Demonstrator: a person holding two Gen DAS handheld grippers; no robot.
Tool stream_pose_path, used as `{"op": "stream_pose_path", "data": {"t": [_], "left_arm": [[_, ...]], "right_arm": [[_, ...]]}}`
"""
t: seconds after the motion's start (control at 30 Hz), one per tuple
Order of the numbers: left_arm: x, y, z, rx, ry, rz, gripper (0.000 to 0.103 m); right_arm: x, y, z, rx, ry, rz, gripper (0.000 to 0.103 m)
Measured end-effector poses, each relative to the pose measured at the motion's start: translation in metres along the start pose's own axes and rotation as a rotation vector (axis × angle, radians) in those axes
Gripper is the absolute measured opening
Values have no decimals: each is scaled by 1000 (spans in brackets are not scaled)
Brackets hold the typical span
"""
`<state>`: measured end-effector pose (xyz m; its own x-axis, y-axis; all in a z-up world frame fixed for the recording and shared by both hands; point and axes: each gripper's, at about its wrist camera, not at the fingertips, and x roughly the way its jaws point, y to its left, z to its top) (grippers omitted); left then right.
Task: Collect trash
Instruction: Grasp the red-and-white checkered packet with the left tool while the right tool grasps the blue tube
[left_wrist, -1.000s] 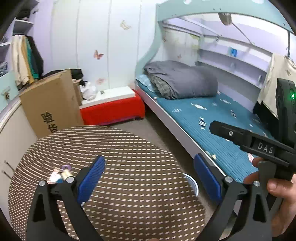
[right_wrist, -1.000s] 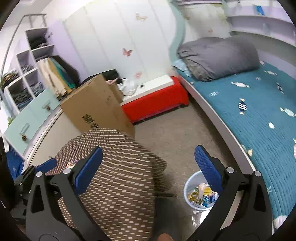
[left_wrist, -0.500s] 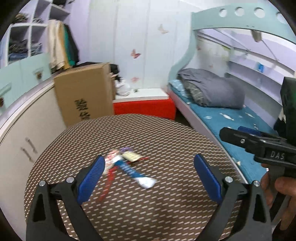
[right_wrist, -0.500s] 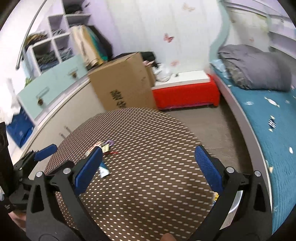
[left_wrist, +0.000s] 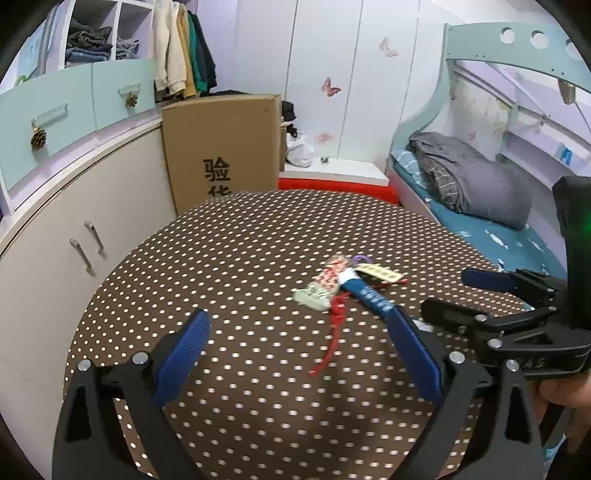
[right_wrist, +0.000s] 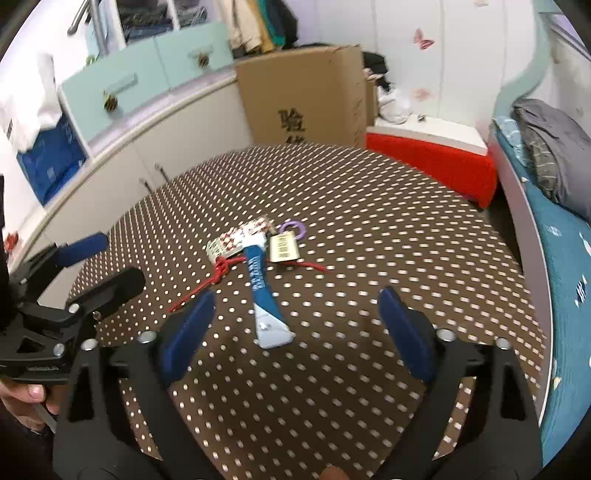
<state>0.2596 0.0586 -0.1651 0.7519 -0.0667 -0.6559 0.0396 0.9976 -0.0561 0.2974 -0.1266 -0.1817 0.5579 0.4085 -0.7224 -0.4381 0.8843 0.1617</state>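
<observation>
Our right gripper (right_wrist: 295, 328), empty jaws closing, sits nearest blue wrapper (right_wrist: 263, 295); long axis points away. Left gripper (left_wrist: 299, 354) apart, empty.

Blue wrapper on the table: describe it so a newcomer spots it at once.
On the round brown dotted table, a small litter pile sits near the middle. The blue wrapper is the long strip reaching toward the right gripper, beside a red string; it alone is blue with a pale end.

Mid-table, a small trash heap: a blue wrapper (right_wrist: 261, 291) lying flat pointing near, a red-white wrapper (right_wrist: 236, 242) left, a tag (right_wrist: 283, 249) right, red string (right_wrist: 218, 275) underneath.
</observation>
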Motion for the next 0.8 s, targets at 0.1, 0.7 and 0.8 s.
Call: {"op": "stream_pose_path", "data": {"t": [0.1, 0.7, 0.8], "left_arm": [[8, 8, -1, -5, 17, 9, 95], [99, -6, 38, 179, 175, -29, 94], [113, -9, 40, 187, 216, -55, 69]], "right_arm": [[19, 8, 3, -32, 32, -2, 71], [14, -4, -21, 6, 28, 16, 14], [10, -8, -23, 19, 24, 22, 14]]}}
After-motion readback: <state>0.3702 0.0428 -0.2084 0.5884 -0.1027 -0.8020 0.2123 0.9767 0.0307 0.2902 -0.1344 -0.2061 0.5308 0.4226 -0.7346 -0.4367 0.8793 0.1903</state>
